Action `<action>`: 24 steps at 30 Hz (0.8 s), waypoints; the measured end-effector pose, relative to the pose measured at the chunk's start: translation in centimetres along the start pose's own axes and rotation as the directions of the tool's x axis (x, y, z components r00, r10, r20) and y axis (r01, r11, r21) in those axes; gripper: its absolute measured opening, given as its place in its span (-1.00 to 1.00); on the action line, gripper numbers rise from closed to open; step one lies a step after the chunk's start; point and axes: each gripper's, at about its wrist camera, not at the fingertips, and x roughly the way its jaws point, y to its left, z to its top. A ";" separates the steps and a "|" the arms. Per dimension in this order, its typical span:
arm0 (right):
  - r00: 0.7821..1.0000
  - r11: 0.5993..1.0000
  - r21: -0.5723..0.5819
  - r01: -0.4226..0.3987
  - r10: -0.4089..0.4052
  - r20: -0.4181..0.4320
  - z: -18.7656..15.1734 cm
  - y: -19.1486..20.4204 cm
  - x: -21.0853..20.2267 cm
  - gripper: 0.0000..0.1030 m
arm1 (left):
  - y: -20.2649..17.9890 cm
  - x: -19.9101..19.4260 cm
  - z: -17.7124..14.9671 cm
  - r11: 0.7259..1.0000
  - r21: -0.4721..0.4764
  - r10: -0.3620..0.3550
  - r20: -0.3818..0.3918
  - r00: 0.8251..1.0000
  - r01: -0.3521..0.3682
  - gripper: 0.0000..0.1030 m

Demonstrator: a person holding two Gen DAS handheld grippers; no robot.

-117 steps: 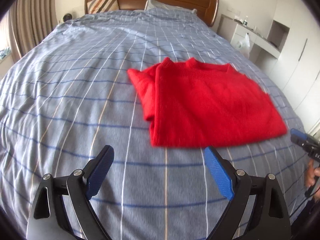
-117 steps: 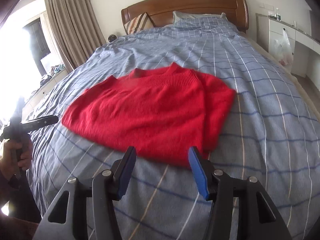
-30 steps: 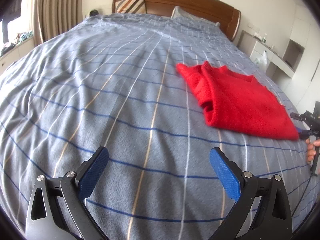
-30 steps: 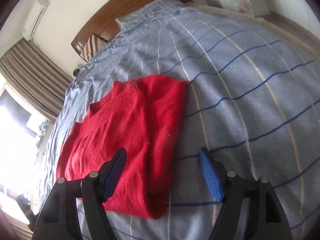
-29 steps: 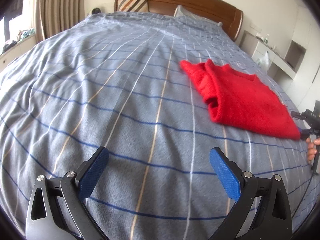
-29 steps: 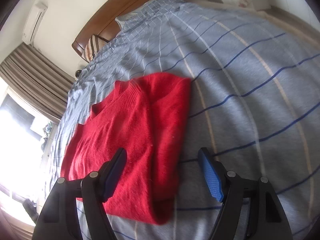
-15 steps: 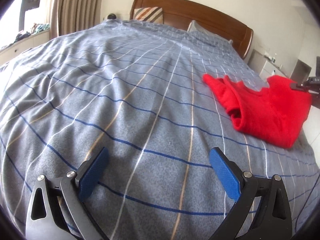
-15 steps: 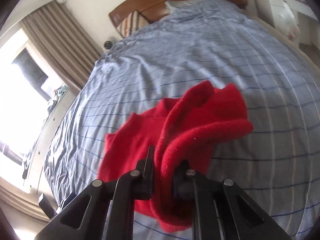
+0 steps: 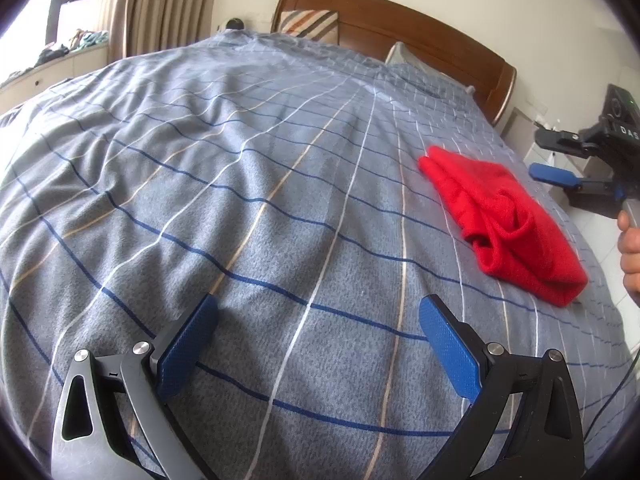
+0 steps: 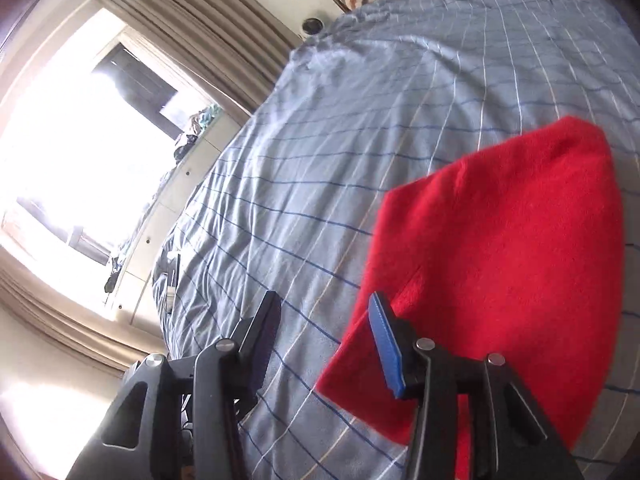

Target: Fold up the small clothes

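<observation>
Since the right gripper has just been opening and nothing sits between its jaws, the fold looks laid — the next care, I judge, is to draw clear without snagging the knit, then flatten the bunched end. The left gripper hangs released over bare cover. The red sweater lies folded near the right edge of the bed; beyond, a wooden headboard, striped pillow and curtains.
</observation>
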 end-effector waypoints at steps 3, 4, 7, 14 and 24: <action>0.974 0.966 -0.122 0.227 -0.227 0.013 0.1 0.3 -1.0 -0.10 | 0.2 0.2 0.1 1.000 -0.021 -0.007 -0.002 1.000 0.007 0.96; 0.970 0.959 -0.152 0.240 -0.243 0.001 -0.1 0.3 -0.6 -0.10 | 0.3 0.3 0.1 1.000 -0.021 -0.006 -0.004 1.000 0.006 0.96; 0.977 0.956 -0.206 0.207 -0.215 -0.017 -1.9 0.8 1.8 -0.13 | 0.1 0.3 0.0 1.000 -0.007 0.003 -0.001 1.000 -0.003 0.96; 0.960 0.894 -0.401 0.198 -0.260 -0.107 -7.6 3.9 6.2 -0.32 | -0.6 0.3 -0.6 0.999 0.043 0.033 -0.006 0.999 -0.033 0.97; 0.963 0.962 -0.066 0.265 -0.268 -0.032 -6.9 -4.9 -4.0 -0.33 | -0.9 0.5 -0.6 0.998 0.046 0.038 -0.014 0.999 -0.037 0.97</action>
